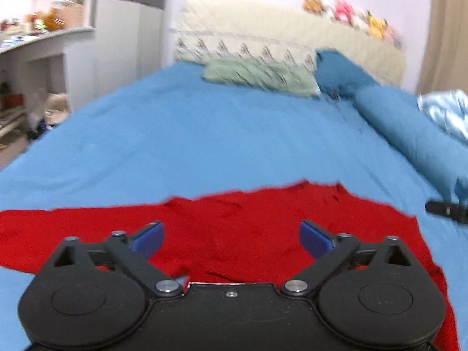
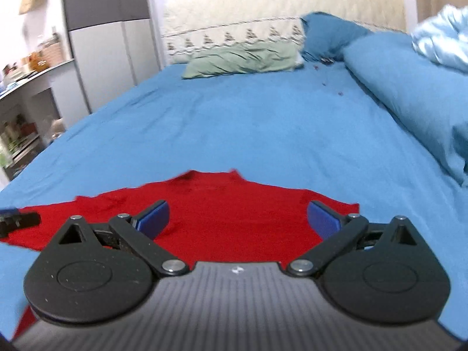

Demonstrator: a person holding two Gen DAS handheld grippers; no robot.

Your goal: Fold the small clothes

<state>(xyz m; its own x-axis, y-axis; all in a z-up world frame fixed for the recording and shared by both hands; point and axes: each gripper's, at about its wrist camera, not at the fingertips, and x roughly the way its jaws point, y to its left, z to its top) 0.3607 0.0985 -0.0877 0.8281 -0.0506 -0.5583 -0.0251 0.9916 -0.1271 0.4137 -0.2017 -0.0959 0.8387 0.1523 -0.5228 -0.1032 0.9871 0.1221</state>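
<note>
A blue-sheeted bed (image 1: pixel 181 134) carries a red garment (image 1: pixel 234 222) and green pillow (image 1: pixel 260 77).

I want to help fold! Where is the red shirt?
The red shirt lies spread on the blue bed sheet, right below both open grippers.

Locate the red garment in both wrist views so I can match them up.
Left wrist: red garment spans the lower frame, under the open left hand-held gripper.
Right wrist: red garment lies lower centre, under the open right hand-held gripper.
Shared landmark: green pillow at the headboard.
</note>
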